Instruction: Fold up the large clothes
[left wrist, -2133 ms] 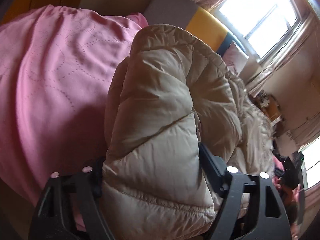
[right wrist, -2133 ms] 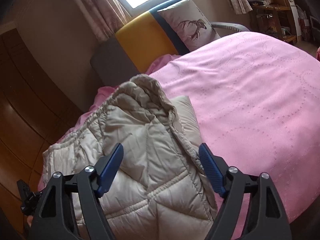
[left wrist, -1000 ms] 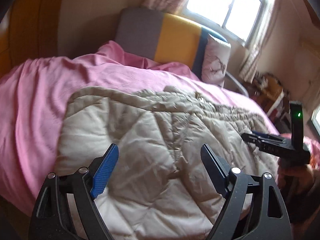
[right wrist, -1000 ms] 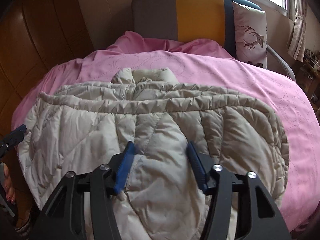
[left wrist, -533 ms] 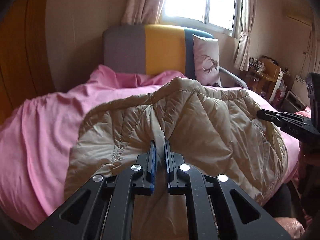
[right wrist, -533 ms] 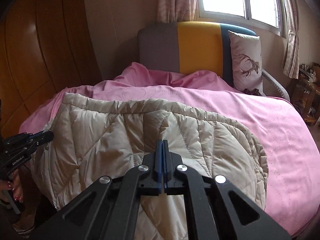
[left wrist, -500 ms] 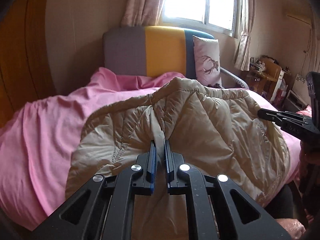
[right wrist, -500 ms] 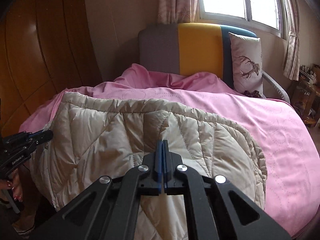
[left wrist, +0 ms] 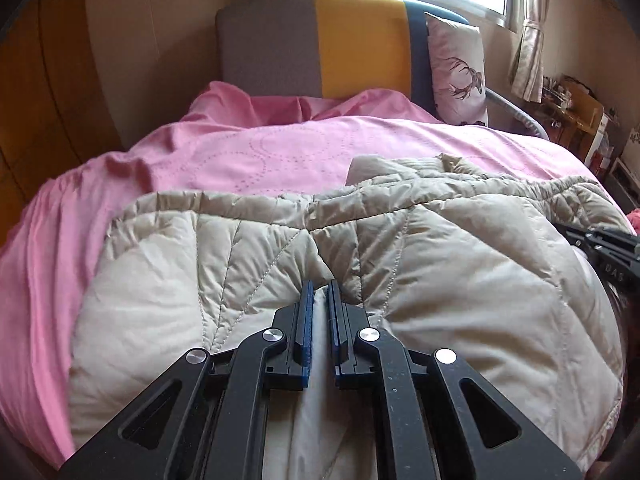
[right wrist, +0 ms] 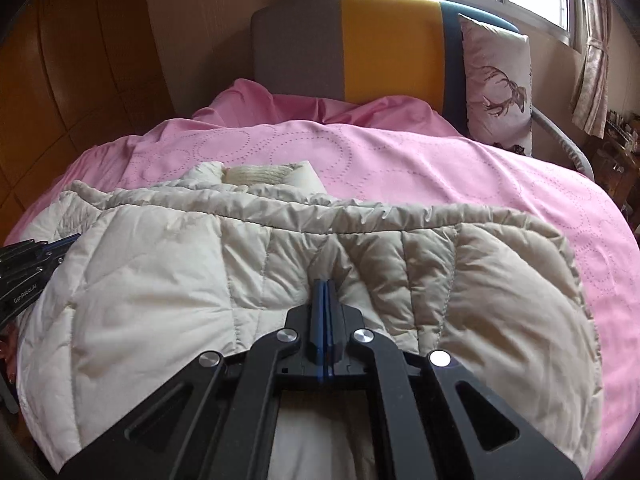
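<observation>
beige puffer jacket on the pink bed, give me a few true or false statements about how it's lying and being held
1. The left gripper is shut on a pinch of the beige puffer jacket. True.
2. The right gripper stands wide open above the jacket. False: it is shut on the jacket fabric.
3. The jacket lies on a pink bedspread. True.
4. The deer-print pillow rests on top of the jacket. False: it leans at the headboard, apart from the jacket.
</observation>
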The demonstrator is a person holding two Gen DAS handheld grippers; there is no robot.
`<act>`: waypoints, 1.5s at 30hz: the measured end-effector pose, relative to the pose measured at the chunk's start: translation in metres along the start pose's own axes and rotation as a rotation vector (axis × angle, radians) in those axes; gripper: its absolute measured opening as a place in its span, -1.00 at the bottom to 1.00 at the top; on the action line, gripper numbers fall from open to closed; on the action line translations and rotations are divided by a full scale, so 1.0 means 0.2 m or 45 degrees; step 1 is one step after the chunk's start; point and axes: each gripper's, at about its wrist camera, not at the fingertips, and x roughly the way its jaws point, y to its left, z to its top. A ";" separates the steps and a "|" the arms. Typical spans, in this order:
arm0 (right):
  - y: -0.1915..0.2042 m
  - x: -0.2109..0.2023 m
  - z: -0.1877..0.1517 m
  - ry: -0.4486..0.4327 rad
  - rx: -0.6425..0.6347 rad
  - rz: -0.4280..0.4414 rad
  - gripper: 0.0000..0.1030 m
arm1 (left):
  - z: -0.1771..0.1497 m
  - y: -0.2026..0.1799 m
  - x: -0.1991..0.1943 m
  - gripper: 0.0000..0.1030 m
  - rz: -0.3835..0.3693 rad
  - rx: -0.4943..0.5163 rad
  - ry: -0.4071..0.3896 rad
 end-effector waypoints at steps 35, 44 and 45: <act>-0.41 0.12 0.06 -0.073 0.265 -0.102 -0.12 | 0.03 0.00 -0.14 -0.39 -0.093 -0.193 -0.075; -0.40 0.13 0.06 -0.072 0.258 -0.116 -0.11 | 0.23 -0.27 0.07 0.55 0.047 0.090 -0.067; -0.40 0.13 0.06 -0.071 0.258 -0.118 -0.11 | 0.23 -0.25 0.13 0.55 0.063 0.078 -0.034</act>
